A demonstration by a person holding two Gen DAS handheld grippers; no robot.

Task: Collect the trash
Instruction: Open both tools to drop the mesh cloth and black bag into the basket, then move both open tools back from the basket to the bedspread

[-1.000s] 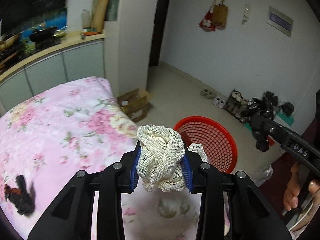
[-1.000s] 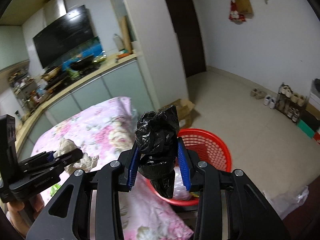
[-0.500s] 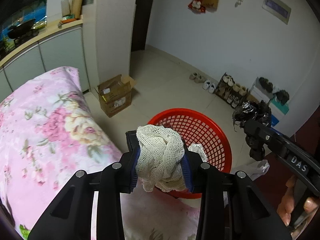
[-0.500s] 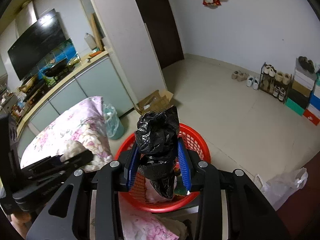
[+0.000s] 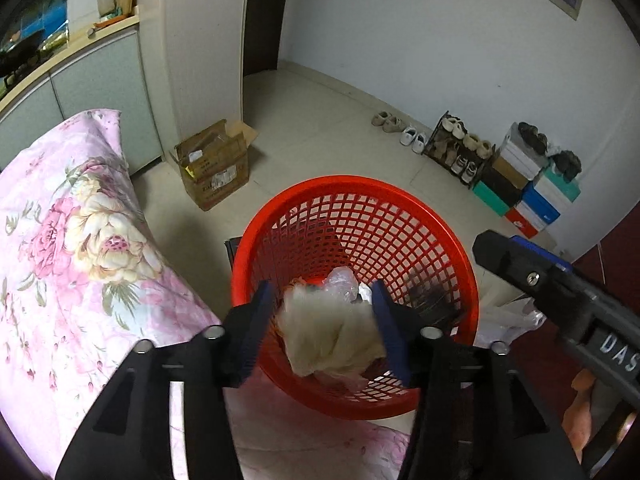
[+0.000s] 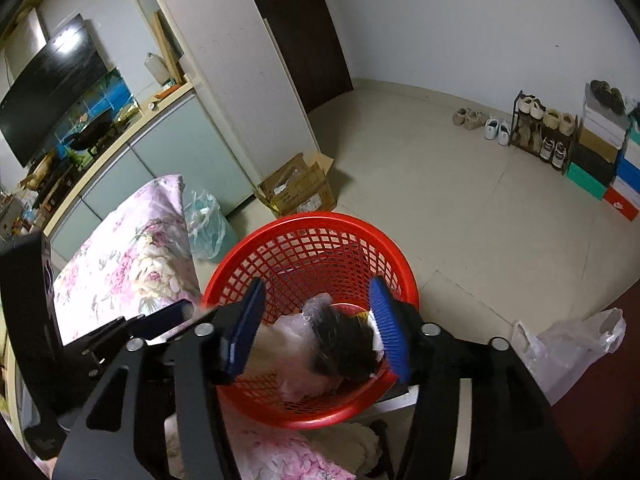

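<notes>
Both grippers hang over the red basket, jaws spread wide and gripping nothing. Between the left gripper fingers, the blurred cream mesh wad shows inside the basket near its close rim. Under the right gripper, the black bag lies blurred among clear plastic in the basket, beside the flowered pink bedspread.

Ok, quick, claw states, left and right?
Left claw: open, blurred cream mesh wad dropping into red basket.
Right claw: open, black bag released.
</notes>
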